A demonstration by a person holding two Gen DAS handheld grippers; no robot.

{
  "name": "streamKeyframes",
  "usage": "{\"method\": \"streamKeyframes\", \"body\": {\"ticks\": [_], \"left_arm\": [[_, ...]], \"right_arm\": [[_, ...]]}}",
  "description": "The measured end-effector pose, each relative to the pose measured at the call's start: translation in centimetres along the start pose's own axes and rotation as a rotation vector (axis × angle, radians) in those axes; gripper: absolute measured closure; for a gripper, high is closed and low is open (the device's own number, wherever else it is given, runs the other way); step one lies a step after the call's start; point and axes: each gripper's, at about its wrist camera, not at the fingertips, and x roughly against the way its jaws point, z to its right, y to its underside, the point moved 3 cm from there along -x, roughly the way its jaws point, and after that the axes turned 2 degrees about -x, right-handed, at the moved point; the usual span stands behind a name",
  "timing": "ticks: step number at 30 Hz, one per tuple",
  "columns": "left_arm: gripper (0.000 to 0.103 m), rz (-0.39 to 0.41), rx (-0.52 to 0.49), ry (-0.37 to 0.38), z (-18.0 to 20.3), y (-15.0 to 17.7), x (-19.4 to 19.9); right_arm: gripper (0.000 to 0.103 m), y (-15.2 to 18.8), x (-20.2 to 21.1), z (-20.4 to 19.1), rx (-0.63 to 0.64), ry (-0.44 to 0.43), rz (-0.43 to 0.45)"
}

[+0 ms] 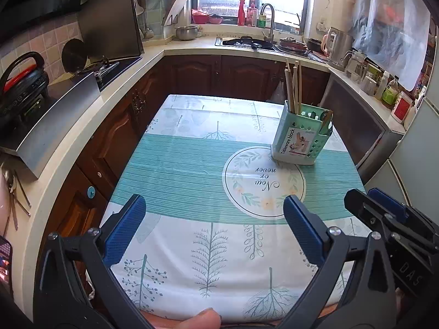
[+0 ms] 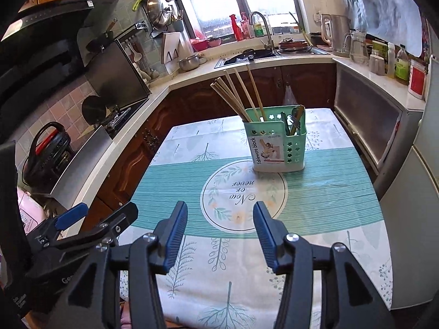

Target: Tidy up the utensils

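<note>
Two grippers hover empty over the near end of the tabletop [image 1: 175, 164], both tilted down toward it; my left gripper [image 1: 214, 230] stands spread as wide as it goes, and my right gripper [image 2: 221, 235] is parted about halfway, with only patterned cloth between either pair of blue pads. No loose utensil lies on the cloth that I can see. Chopsticks [image 2: 238, 93] rise in a fan from the left compartment of the green tableware holder [image 2: 277, 148], leaning away toward the counter side because the tall bin lets them tip; darker handles, seemingly a spoon and fork [image 2: 295, 120], sit low in the right compartment, kept apart by the divider. That holder stands upright at the far right of the cloth, just beyond the round printed motif [image 1: 263, 183], well apart from both grippers; I judge the sorting finished or nearly so, hence the empty, backed-off pose.
</note>
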Motion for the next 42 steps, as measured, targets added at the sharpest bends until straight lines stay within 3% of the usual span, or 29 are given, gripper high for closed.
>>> {"method": "streamKeyframes", "body": {"ticks": [12, 42], "left_arm": [[0.003, -0.016, -0.016, -0.035, -0.1, 0.2, -0.4], [0.003, -0.063, -0.027, -0.066, 0.2, 0.4, -2.2]], "right_arm": [[0.053, 0.7, -0.1, -1.2, 0.034, 0.043, 0.012], [0.053, 1.0, -1.1, -1.1, 0.011, 0.051, -0.021]]}}
